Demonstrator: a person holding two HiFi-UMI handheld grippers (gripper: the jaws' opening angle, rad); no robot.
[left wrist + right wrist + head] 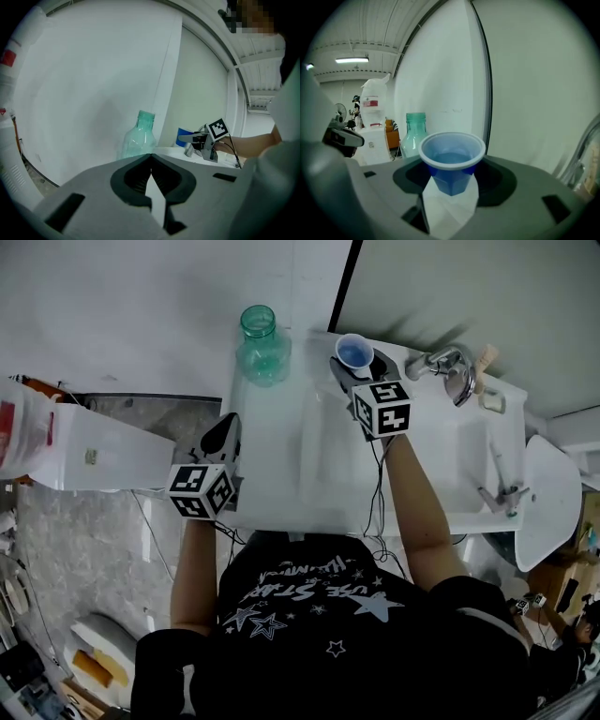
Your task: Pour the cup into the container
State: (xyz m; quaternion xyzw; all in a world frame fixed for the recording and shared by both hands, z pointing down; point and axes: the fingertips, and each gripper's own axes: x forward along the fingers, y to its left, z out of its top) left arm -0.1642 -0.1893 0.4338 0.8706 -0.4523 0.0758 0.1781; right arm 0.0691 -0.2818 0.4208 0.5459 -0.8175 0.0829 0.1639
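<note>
Blue plastic cup (451, 157) is gripped upright in the right hand-held gripper (451, 185), so its liquid is kept in, just right of the green bottle (262, 345) standing far on the tabletop (281, 474). The left hand-held gripper (151, 158) is held closed, empty.

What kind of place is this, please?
Probably a wash corner of a workshop or lab: a white sink with a metal faucet, and what looks like a water dispenser at the left.
</note>
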